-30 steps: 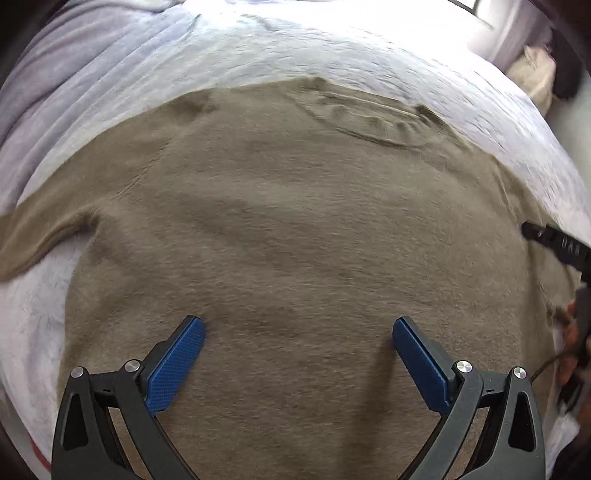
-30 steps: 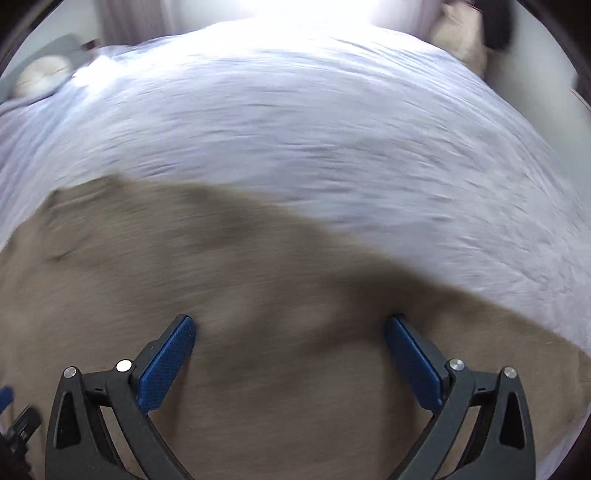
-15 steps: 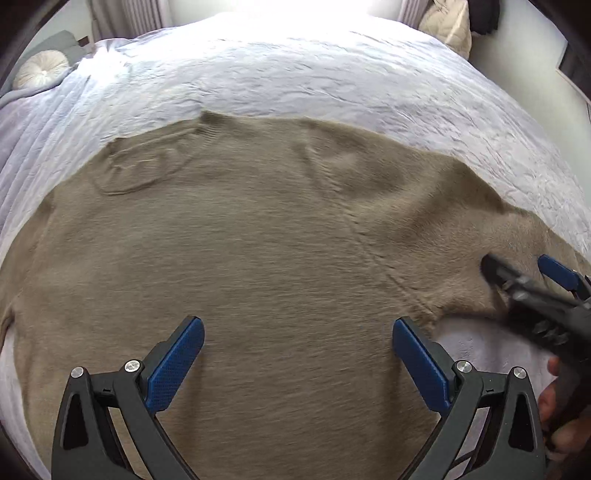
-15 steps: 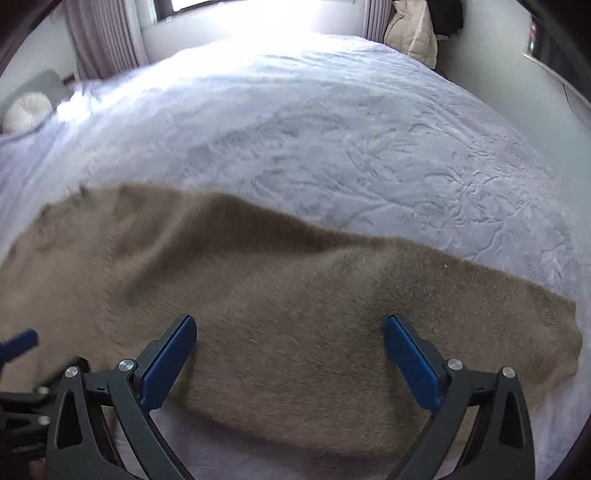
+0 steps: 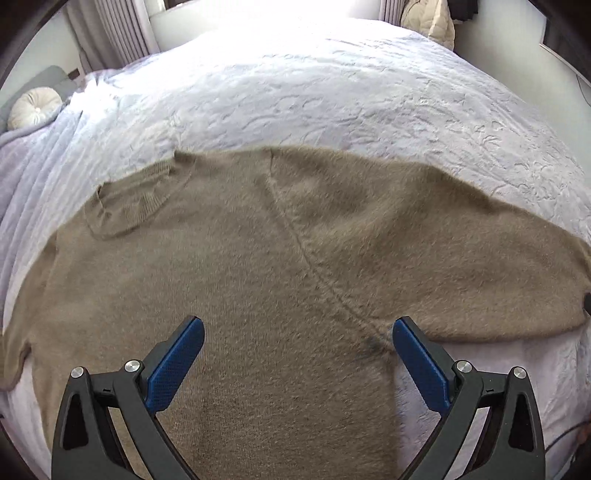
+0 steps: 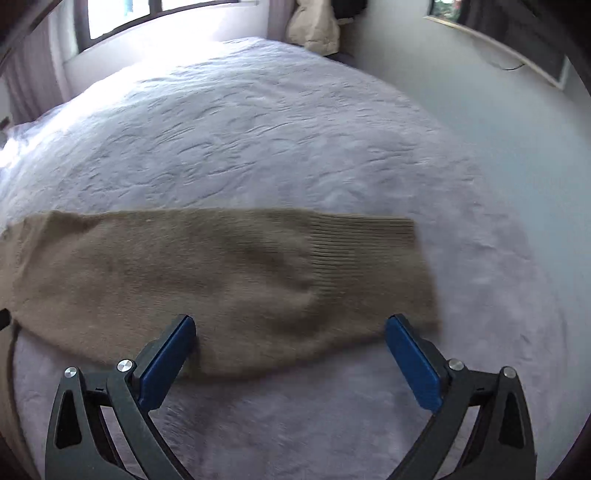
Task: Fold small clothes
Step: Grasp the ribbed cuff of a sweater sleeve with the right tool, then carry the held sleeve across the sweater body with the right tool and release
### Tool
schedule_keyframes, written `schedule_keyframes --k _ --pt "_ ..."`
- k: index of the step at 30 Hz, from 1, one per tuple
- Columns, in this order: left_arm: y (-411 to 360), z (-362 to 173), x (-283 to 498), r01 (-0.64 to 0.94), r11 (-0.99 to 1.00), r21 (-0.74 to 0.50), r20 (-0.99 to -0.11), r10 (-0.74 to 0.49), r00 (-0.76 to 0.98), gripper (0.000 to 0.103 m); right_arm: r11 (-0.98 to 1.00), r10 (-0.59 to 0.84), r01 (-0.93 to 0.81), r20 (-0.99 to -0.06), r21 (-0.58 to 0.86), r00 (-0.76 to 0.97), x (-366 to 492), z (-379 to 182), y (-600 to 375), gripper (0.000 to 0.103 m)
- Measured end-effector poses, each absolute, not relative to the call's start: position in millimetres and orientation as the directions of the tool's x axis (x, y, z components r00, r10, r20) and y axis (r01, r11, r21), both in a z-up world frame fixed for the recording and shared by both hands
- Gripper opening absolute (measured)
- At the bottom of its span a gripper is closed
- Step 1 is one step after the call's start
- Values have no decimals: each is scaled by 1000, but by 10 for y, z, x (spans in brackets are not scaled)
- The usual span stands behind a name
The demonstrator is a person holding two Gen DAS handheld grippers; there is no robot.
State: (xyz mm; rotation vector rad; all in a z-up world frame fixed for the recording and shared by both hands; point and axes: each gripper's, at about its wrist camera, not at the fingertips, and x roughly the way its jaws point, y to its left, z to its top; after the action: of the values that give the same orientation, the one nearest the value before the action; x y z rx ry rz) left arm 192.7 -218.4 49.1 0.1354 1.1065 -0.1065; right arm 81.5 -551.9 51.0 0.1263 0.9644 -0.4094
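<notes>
A tan knit sweater (image 5: pixel 258 266) lies flat on the bed, neckline (image 5: pixel 125 206) at upper left, right sleeve stretched out to the right. My left gripper (image 5: pixel 295 336) is open and empty, hovering over the sweater's body near the right armpit seam. In the right wrist view the sleeve (image 6: pixel 221 280) lies across the middle, its ribbed cuff (image 6: pixel 369 251) at the right end. My right gripper (image 6: pixel 290 332) is open and empty, just above the sleeve's near edge, close to the cuff.
The sweater rests on a white quilted bedspread (image 5: pixel 332 92). A round white cushion (image 5: pixel 33 109) sits at the far left. A beige jacket (image 6: pixel 314 29) hangs by the wall beyond the bed. A window (image 6: pixel 122 18) is behind.
Both grippers have swung right along the sweater. The left now looks at the right shoulder and armpit; the right has moved out from the body to the sleeve's cuff end. Both stay open.
</notes>
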Motion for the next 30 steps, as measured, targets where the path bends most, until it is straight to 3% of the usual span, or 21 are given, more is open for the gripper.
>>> schedule_keyframes --k 4,9,17,19,21,24,28,30 --pt "-2237 540 1954 151 986 70 -887 -8 462 103 918 -119 374 -810 130 575 482 555 -5592 102" --pt "-2310 547 1983 157 983 93 -872 5 489 103 881 -93 436 -836 185 541 570 314 -5823 102" --pt "-2345 443 2151 142 987 80 -873 1 487 103 881 -5 374 -784 289 620 834 334 -5822 100" --pt "-2301 394 2232 126 990 66 -879 -2 476 103 871 8 378 -779 314 627 910 315 -5825 89" --pt "-2256 338 2311 105 993 47 -889 -7 458 103 869 -22 400 -784 292 620 953 324 -5841 70" --pt "-2173 196 2439 83 997 -3 -910 -37 413 103 861 -42 419 -781 288 623 1008 342 -5894 55" --pt "-2189 150 2481 100 995 0 -902 -43 430 103 865 -55 418 -774 279 631 994 351 -5934 42" --pt "-2231 101 2522 99 995 10 -902 -34 430 103 872 -67 414 -776 260 627 1007 344 -5916 27"
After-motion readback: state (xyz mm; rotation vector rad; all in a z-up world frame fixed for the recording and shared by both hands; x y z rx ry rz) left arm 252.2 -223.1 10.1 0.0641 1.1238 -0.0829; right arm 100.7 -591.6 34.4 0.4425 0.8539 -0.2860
